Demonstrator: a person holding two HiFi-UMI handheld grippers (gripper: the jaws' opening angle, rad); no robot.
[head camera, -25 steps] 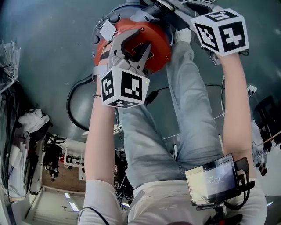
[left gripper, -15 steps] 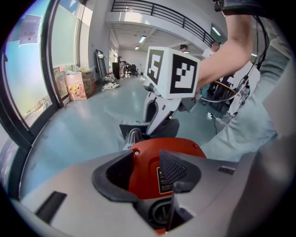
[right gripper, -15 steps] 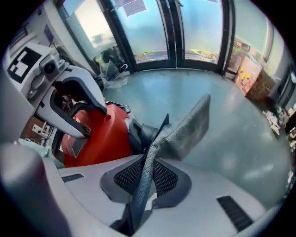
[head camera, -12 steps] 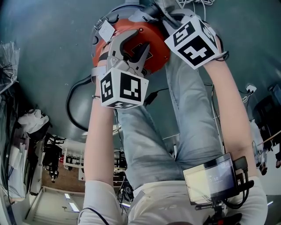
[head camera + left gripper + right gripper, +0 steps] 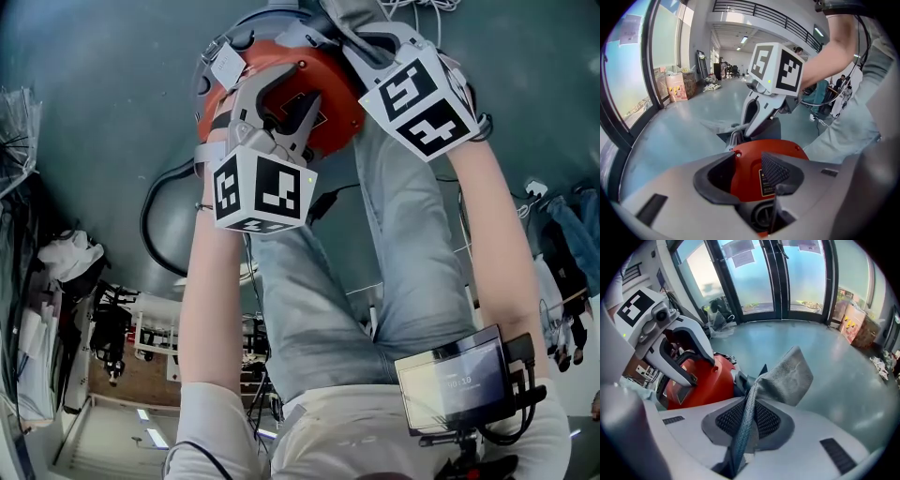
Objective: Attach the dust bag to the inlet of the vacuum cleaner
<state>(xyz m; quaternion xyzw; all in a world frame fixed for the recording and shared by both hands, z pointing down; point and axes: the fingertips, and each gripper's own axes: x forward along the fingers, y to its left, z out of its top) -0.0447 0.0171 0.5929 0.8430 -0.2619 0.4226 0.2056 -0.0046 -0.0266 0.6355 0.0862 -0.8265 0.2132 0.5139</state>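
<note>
The red vacuum cleaner point(image 5: 336, 86) stands on the grey floor at the top of the head view. My left gripper point(image 5: 289, 89) sits on its red top point(image 5: 749, 185) with the jaws spread wide; nothing shows pinched between them. In the right gripper view, my right gripper point(image 5: 747, 420) has its jaws closing on a fold of the grey fabric dust bag point(image 5: 787, 378), and the pads press on it. The bag fans out above the jaws, just right of the vacuum's red body point(image 5: 701, 380). In the head view the right gripper point(image 5: 367, 42) is beside the vacuum's upper right edge.
A black hose point(image 5: 150, 234) curves over the floor left of the vacuum. The person's legs in jeans point(image 5: 375, 244) fill the middle. Shelving and clutter point(image 5: 94, 328) lie at lower left. Glass doors point(image 5: 787, 273) and boxes point(image 5: 858, 319) stand beyond the open floor.
My right gripper has moved left toward the vacuum and rolled, its marker cube now turned at an angle. The left gripper has stayed put on the red top.
</note>
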